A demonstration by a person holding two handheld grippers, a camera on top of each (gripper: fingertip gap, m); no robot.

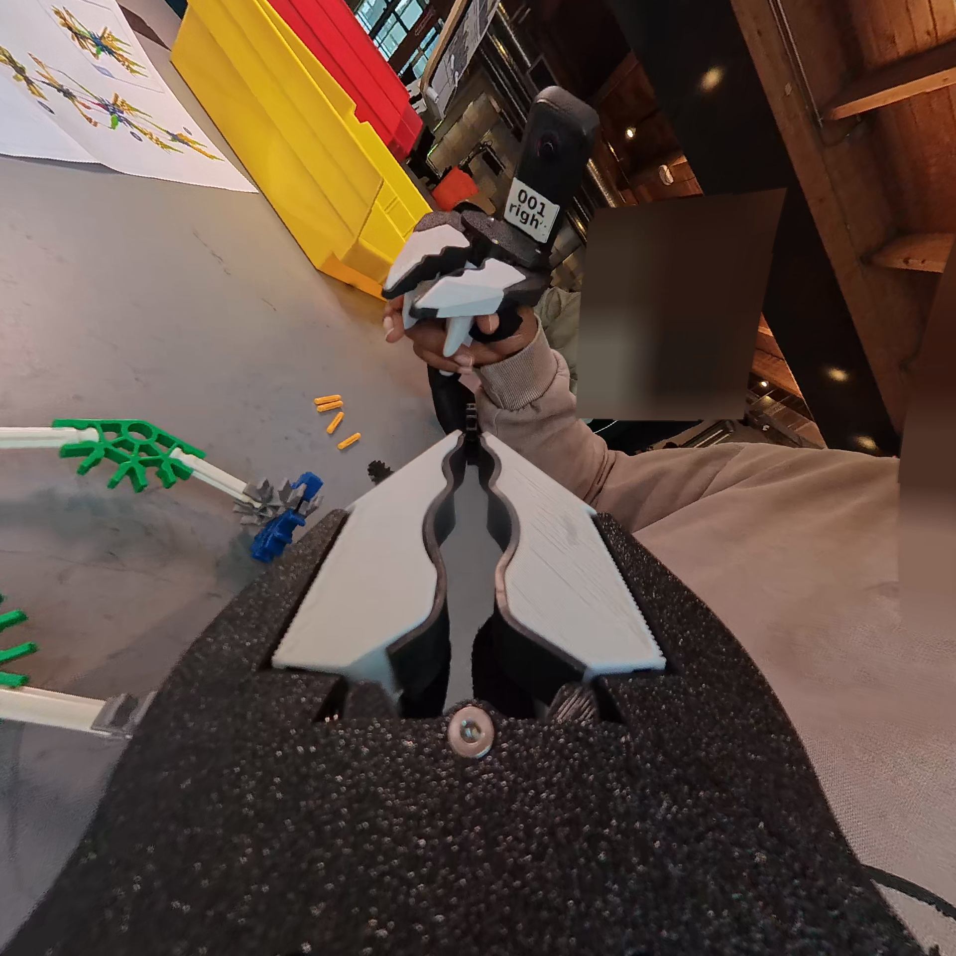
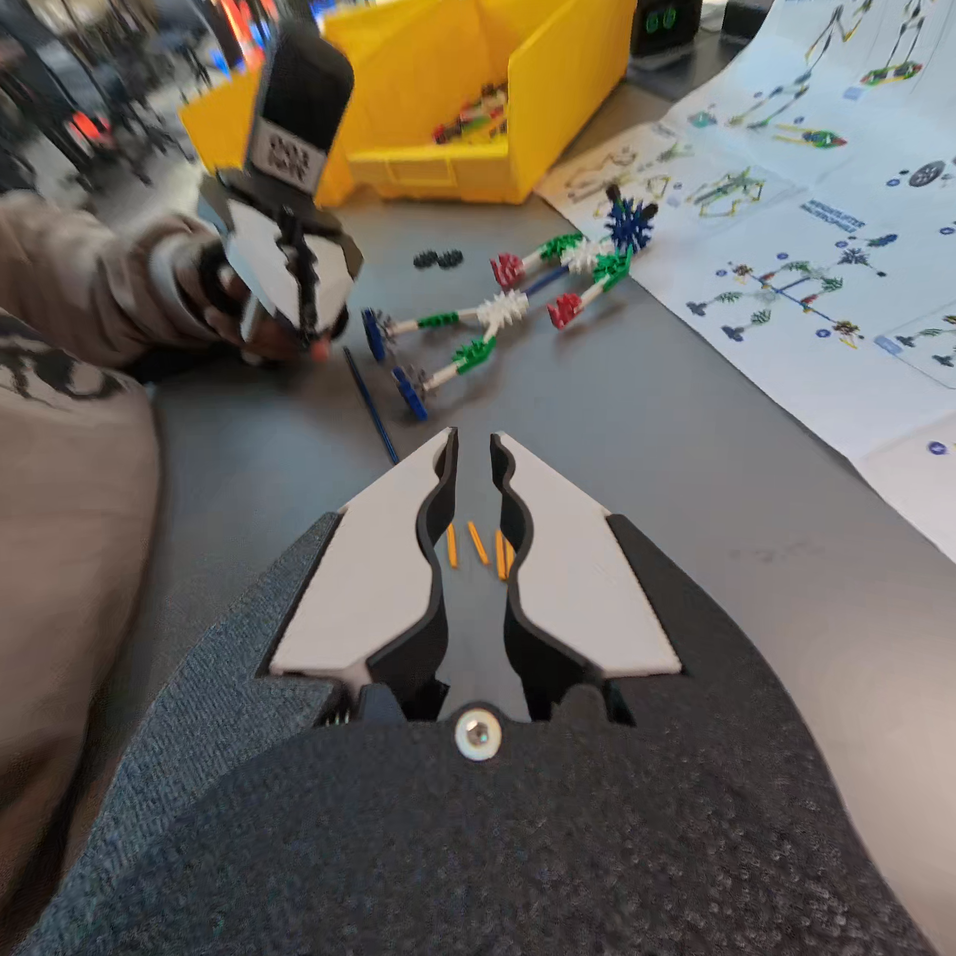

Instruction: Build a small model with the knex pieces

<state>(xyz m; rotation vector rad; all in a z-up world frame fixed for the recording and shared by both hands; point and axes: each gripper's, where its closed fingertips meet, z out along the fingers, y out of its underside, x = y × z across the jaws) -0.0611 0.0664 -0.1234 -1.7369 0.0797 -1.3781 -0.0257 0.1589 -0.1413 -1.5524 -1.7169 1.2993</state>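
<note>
Left gripper point(image 1: 469, 439): jaws nearly closed at tips, pinching small black piece point(image 1: 471, 416), held off table point(image 1: 155, 310).
Right gripper point(image 2: 473, 434): jaws parted, nothing between tips, hovering over orange rods point(image 2: 478, 543).
Toy frame point(image 2: 496, 305) on table at 12 o'clock of right gripper.
Blue rod point(image 2: 370, 403) at 11.
Yellow bin point(image 2: 439, 103) beyond frame.
Instruction sheet point(image 2: 802, 258) at 2.

Hand-held gripper, left point(image 1: 469, 439): white fingers, black speckled body. Hand-held gripper, right point(image 2: 473, 439): the same colours. Bench point(image 2: 672, 517): plain grey. Bins point(image 2: 465, 160): yellow; one red bin point(image 1: 362, 67). Short rods point(image 2: 478, 543): orange. Construction-toy model point(image 2: 507, 305): green, white, red and blue. Sheet point(image 2: 827, 233): white, multicoloured diagrams. Sleeve point(image 1: 543, 408): beige.
</note>
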